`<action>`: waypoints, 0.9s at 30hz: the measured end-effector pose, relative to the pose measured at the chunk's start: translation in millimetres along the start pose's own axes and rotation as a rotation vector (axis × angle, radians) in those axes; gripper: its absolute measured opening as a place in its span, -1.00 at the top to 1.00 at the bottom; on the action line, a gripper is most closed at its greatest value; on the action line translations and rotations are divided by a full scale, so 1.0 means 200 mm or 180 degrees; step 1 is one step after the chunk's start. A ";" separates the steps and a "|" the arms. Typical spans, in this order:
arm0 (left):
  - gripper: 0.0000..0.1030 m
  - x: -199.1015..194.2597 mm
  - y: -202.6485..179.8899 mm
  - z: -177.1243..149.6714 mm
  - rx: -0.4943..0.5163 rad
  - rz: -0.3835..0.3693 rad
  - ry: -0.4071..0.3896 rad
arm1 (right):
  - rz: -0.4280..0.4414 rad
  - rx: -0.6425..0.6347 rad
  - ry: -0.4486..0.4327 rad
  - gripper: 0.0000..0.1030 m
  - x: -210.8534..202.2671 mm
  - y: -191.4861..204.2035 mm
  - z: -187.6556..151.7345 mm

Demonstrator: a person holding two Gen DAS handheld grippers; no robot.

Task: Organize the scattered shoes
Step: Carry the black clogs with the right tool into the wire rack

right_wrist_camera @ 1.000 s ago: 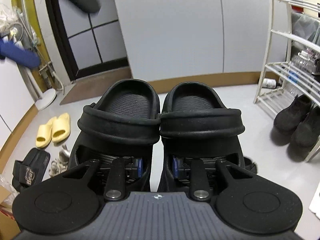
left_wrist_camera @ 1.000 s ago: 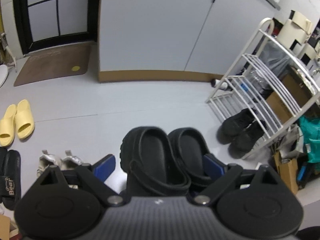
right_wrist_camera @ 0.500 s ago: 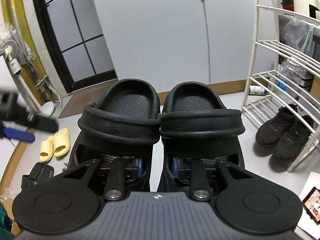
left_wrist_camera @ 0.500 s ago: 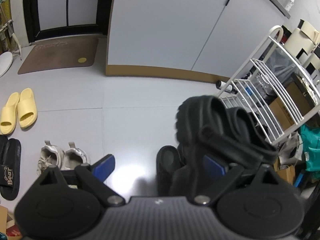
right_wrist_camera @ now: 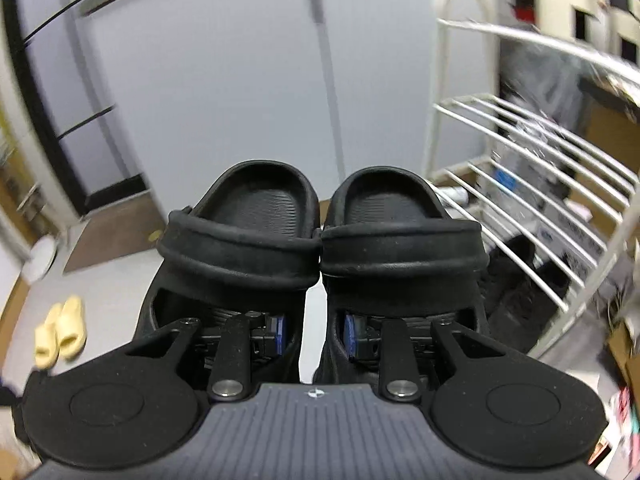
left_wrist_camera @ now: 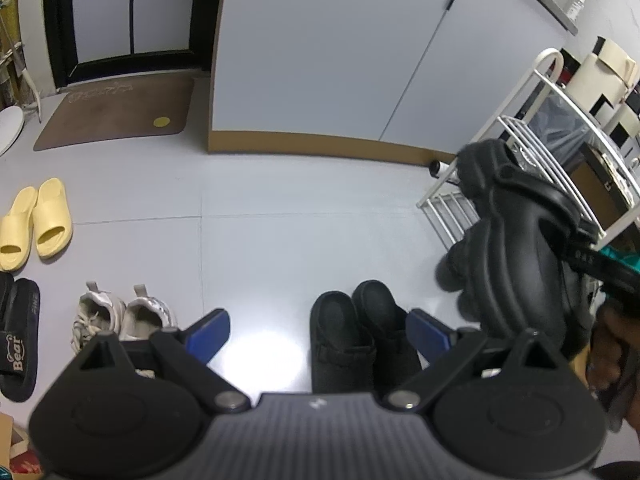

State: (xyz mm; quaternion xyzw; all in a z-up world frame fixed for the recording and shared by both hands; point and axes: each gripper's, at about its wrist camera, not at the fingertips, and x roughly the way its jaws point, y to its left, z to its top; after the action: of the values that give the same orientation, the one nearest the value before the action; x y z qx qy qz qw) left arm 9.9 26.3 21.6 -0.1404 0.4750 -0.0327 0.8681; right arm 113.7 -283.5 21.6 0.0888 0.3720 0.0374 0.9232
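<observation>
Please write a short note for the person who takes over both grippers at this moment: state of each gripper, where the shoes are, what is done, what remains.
Right gripper: shut on the black clogs, pinching their inner sides together; the pair is off the floor, close to the white shoe rack.
Left gripper: open, empty, above the floor.
On the floor: black slip-ons between the left fingers, white sneakers, yellow slides, black sandals.
Done: clogs picked up as a pair.
Left: set the clogs down at the rack; the other pairs probably follow.
</observation>
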 end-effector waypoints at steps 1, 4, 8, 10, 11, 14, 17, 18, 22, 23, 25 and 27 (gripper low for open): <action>-0.87 0.00 -0.01 0.00 -0.0001 0.0005 -0.0004 | -0.0065 0.0037 0.0003 0.43 0.03 -0.03 0.00; -0.87 0.00 -0.02 -0.01 0.0010 0.0024 -0.0008 | -0.0252 0.0154 0.0014 0.43 0.12 -0.12 0.02; -0.87 -0.01 -0.04 -0.04 0.0021 0.0048 -0.0032 | -0.0375 0.0373 0.0033 0.43 0.26 -0.26 0.06; -0.87 -0.02 -0.04 -0.04 0.0035 0.0037 -0.0037 | -0.0406 0.0466 0.0037 0.43 0.31 -0.32 0.08; -0.87 -0.02 -0.05 -0.04 0.0045 0.0040 -0.0039 | -0.0465 0.0507 0.0031 0.43 0.35 -0.36 0.09; -0.87 -0.02 -0.06 -0.05 0.0071 0.0064 -0.0041 | -0.0700 0.0391 0.0000 0.43 0.45 -0.43 0.11; -0.87 0.02 -0.07 -0.05 0.0097 0.0126 -0.0001 | -0.0929 0.0167 -0.0004 0.43 0.58 -0.49 0.12; -0.87 0.03 -0.07 -0.05 0.0107 0.0148 0.0014 | -0.0941 0.0149 0.0001 0.43 0.61 -0.52 0.12; -0.87 0.07 -0.12 -0.05 0.0238 0.0192 0.0073 | -0.1049 0.0215 -0.0056 0.43 0.68 -0.61 0.13; -0.87 0.08 -0.13 -0.05 0.0254 0.0185 0.0076 | -0.1111 0.0234 -0.0080 0.43 0.70 -0.62 0.14; -0.87 0.08 -0.15 -0.05 0.0281 0.0175 0.0077 | -0.1260 0.0223 -0.0119 0.43 0.74 -0.66 0.16; -0.87 0.09 -0.17 -0.07 0.0322 0.0165 0.0089 | -0.1302 0.0218 -0.0169 0.43 0.79 -0.71 0.18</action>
State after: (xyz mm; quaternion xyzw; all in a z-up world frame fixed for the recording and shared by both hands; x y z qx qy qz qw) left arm 11.9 -13.3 9.3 -0.0836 0.4883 -0.0362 0.8679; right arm 253.2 -405.4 -88.6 0.0438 0.3589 -0.1659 0.9175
